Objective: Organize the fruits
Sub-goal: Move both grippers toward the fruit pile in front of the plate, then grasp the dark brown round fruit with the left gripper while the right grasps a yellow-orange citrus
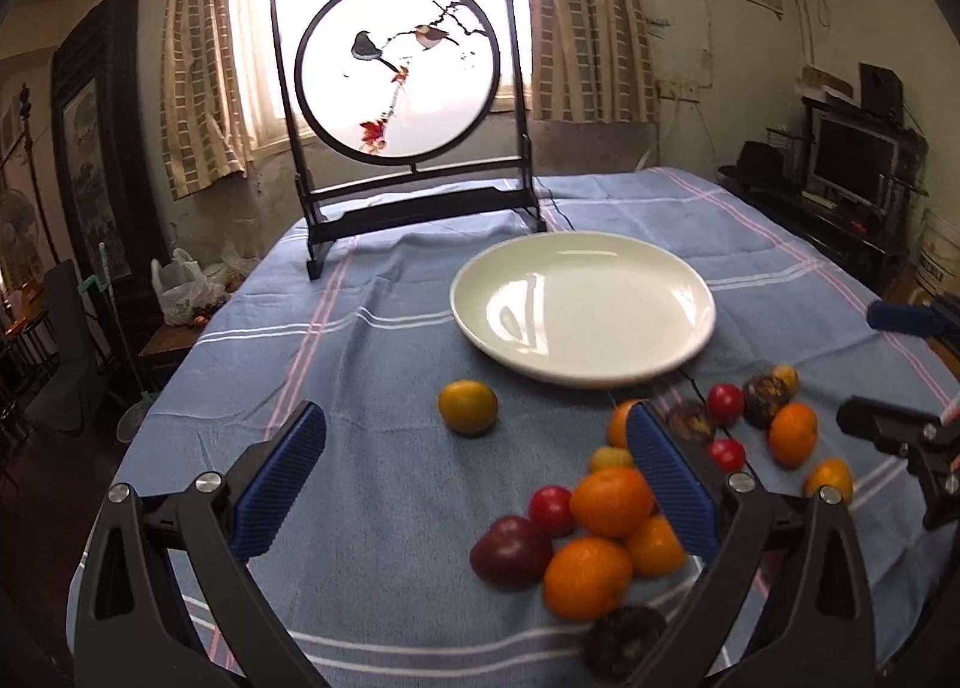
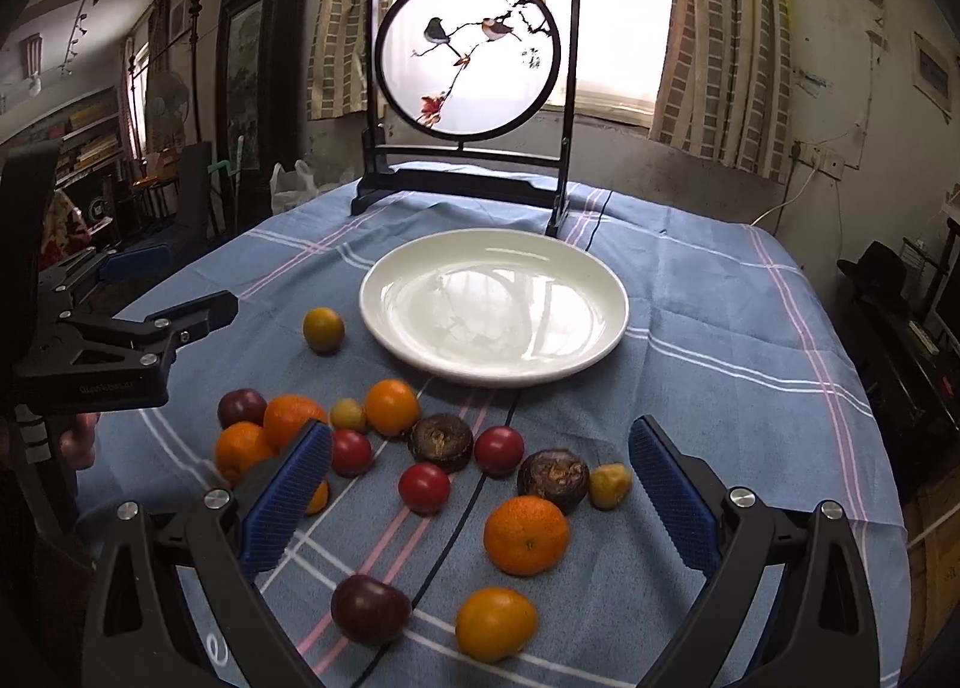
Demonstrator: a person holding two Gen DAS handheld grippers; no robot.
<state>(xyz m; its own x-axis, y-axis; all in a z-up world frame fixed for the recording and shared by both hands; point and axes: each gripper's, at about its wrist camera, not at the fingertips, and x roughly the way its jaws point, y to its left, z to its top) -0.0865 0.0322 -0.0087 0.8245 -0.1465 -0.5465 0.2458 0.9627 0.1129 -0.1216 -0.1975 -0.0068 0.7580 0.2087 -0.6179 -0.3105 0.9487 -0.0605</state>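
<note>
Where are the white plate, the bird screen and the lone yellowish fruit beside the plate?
white plate (image 2: 612, 292), right wrist view, right rim.
bird screen (image 2: 471, 45), right wrist view, round panel.
yellowish fruit (image 2: 323, 329), right wrist view, its middle.

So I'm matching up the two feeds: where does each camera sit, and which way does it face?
Left wrist: on the left gripper, facing the white plate; its own blue fingers and the right gripper show.
Right wrist: on the right gripper, over the scattered fruit; the left gripper shows.
Shared: plate, bird screen, blue tablecloth.
</note>
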